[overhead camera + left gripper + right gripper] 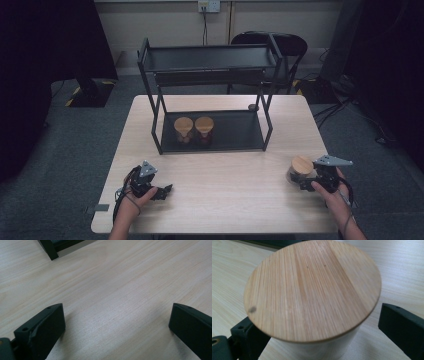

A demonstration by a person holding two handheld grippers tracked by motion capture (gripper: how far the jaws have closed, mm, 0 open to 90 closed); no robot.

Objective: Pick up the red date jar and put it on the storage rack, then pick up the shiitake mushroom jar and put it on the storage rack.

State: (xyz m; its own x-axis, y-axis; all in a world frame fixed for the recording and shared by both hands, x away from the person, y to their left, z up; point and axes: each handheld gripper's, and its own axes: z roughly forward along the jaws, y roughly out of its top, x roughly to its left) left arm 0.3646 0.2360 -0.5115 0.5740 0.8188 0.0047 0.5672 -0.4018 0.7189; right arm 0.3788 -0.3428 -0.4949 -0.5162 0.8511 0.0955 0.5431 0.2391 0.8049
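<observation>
Right tool: (306,181) held near the surface's front right corner, jaws spread to either side of the jar (300,171) (in the right gripper view one jaw sits tucked under the lid's edge, the other stands off with a visible gap, so it has not closed on it).
Left tool: (165,190) near the front left corner, jaws wide apart with nothing between them, just bare wood in the left gripper view.
Jar: upright on the surface (225,185) close to its right edge, with a round bamboo lid (312,290) on a pale body.
Rack: a black two-tier metal rack (210,100) stands at the middle of the surface toward its back edge.
Rack's lower shelf: two more jars (194,129) with the same wooden lids, side by side and nearly touching, left of the shelf's middle.
Hands: the person's right hand (332,192) grips the right tool from behind; the left hand (137,197) holds the left tool.
</observation>
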